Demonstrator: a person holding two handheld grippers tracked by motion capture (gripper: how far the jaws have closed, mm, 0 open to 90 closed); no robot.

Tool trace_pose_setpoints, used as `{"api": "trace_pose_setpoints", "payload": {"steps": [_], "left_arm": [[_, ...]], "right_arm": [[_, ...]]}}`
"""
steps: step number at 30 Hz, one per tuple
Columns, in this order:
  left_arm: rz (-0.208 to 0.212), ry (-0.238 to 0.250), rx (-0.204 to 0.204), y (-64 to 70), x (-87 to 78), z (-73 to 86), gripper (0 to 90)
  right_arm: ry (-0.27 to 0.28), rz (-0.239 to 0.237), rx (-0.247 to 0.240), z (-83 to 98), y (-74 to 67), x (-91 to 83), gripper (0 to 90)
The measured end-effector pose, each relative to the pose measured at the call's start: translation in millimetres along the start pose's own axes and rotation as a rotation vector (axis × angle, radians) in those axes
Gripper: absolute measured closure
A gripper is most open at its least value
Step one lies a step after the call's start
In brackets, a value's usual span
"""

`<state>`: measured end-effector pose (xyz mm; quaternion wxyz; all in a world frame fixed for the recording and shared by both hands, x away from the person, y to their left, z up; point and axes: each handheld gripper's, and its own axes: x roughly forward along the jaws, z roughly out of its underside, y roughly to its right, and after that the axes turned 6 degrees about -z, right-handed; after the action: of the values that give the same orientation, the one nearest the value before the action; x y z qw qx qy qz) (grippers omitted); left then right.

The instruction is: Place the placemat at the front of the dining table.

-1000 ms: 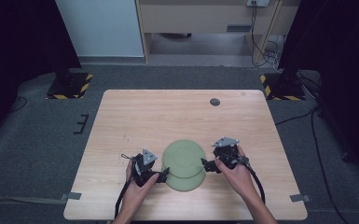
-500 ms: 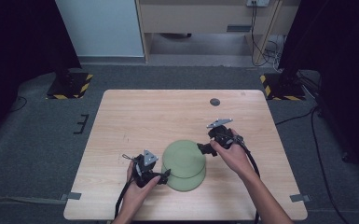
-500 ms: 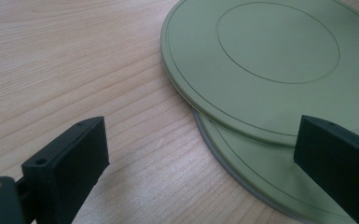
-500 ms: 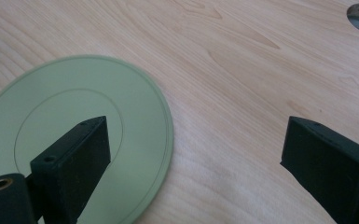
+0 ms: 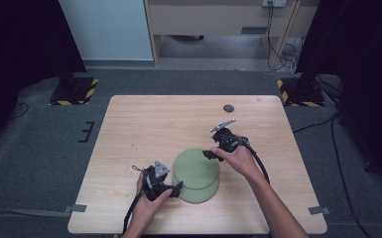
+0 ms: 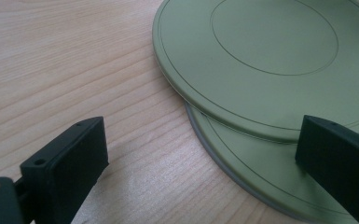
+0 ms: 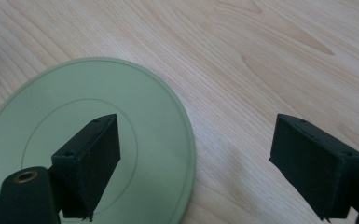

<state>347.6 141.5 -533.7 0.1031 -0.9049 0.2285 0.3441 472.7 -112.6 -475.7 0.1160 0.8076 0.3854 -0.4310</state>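
On the near half of the wooden table [image 5: 144, 129] I have two round, flat green plates [image 5: 196, 168] stacked and offset, the upper one shifted toward the far side so a crescent of the lower plate [image 6: 242, 163] shows beneath it. Both are matte olive green with thin concentric rings pressed into the surface and a paler grey edge. My left gripper [image 5: 171, 188] sits at the stack's near left edge, jaws spread wide and holding nothing; one jaw hangs over bare wood, the other over the lower plate's rim. My right gripper [image 5: 209, 154] is at the upper plate's [image 7: 98, 140] far right edge, jaws also wide apart and empty, one above the plate, the other over the table. The tabletop is pale wood with a clear grain. A small dark round disc [image 5: 228, 108] lies well apart near the far edge. Grey carpet surrounds the table, with yellow-and-black striped bases [image 5: 72, 90] off either far corner.
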Motion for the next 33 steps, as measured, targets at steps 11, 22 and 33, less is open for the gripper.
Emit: {"api": "trace_pose_setpoints", "payload": {"steps": [11, 22, 33], "left_arm": [[0.022, -0.018, -0.031, -3.5, 4.0, -1.6, 0.2], [0.025, -0.024, -0.04, -0.9, 0.9, -0.2, 1.8], [0.041, -0.028, -0.039, 1.0, 0.2, 1.2, 1.4]], "right_arm": [[-0.037, -0.127, 0.023, -4.1, 4.5, 28.5, 21.3], [-0.059, -0.183, 0.02, -3.5, 4.1, 41.7, 21.3], [-0.074, -0.198, 0.014, -1.1, 4.0, 49.2, 20.8]]}}
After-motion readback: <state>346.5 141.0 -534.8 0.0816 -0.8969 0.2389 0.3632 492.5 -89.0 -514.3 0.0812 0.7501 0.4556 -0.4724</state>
